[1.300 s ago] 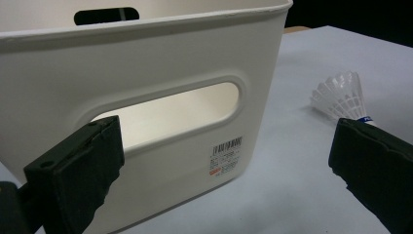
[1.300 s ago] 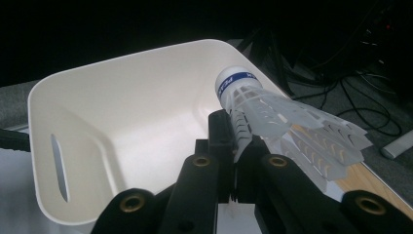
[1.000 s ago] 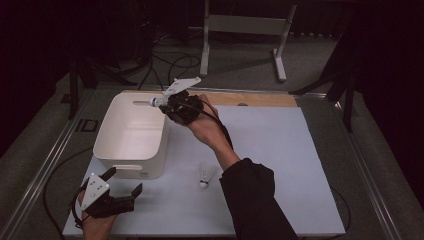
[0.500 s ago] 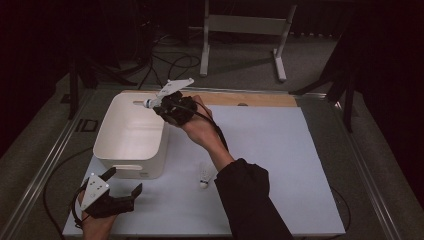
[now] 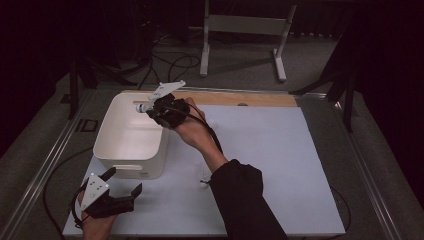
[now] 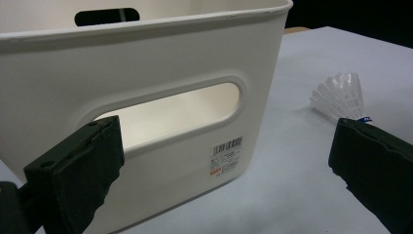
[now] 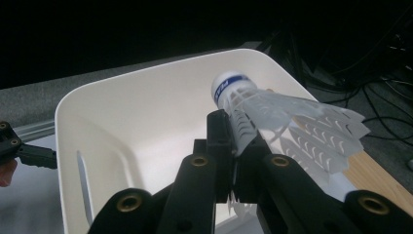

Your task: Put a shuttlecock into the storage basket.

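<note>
White plastic shuttlecock (image 7: 272, 119), lattice skirt pinched in right gripper (image 7: 233, 146)

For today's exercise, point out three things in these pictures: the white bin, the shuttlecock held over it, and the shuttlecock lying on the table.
white bin (image 5: 152, 161), high view, near right wall.
held shuttlecock (image 7: 233, 89), right gripper view, white cork tip with blue band.
lying shuttlecock (image 6: 339, 93), left gripper view, white skirt.

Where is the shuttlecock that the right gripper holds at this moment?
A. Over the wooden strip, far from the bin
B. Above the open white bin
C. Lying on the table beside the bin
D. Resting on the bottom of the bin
B: the right gripper is shut on the shuttlecock, held over the open white bin.
</note>
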